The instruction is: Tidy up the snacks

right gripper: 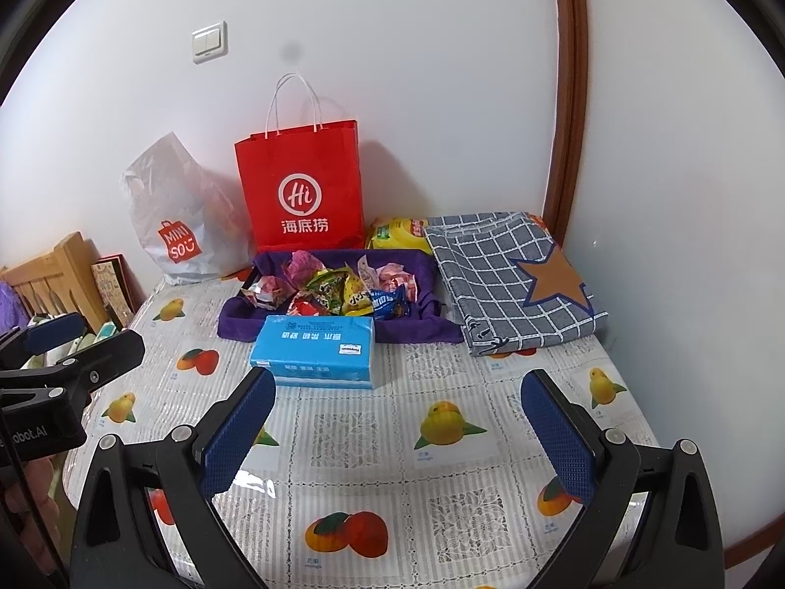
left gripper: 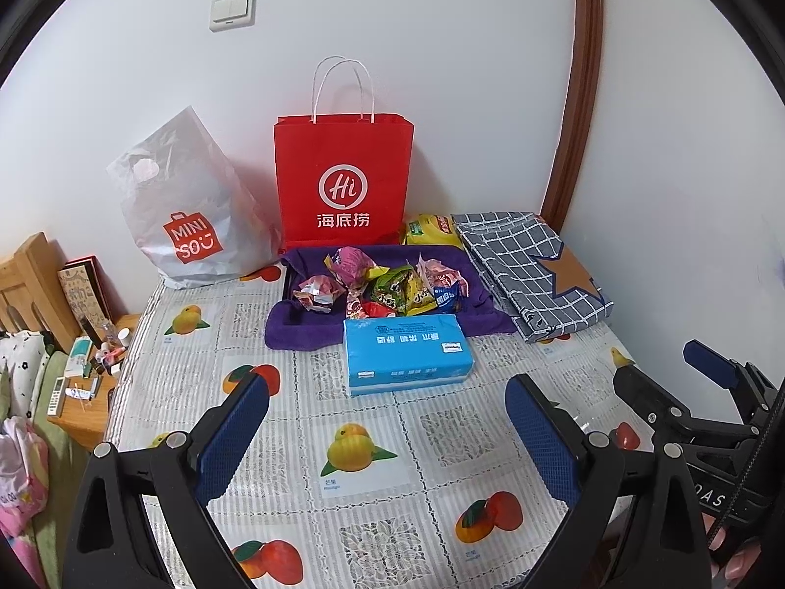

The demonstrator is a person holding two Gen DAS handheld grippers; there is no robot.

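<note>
Several wrapped snacks (left gripper: 382,284) (right gripper: 338,289) lie heaped on a purple cloth (left gripper: 304,329) (right gripper: 235,324) at the back of the table. A blue tissue pack (left gripper: 407,353) (right gripper: 319,351) sits just in front of the heap. A yellow packet (left gripper: 431,230) (right gripper: 397,233) lies behind the cloth, by the wall. My left gripper (left gripper: 387,388) (right gripper: 88,338) is open and empty, hovering short of the tissue pack. My right gripper (right gripper: 400,380) (left gripper: 662,368) is also open and empty, level with it on the right.
A red paper bag (left gripper: 343,181) (right gripper: 301,191) and a white plastic bag (left gripper: 186,216) (right gripper: 171,226) stand against the wall. A folded checked cloth (left gripper: 530,270) (right gripper: 505,275) lies at the back right. A cluttered nightstand (left gripper: 88,378) stands left of the fruit-print tablecloth (left gripper: 392,481).
</note>
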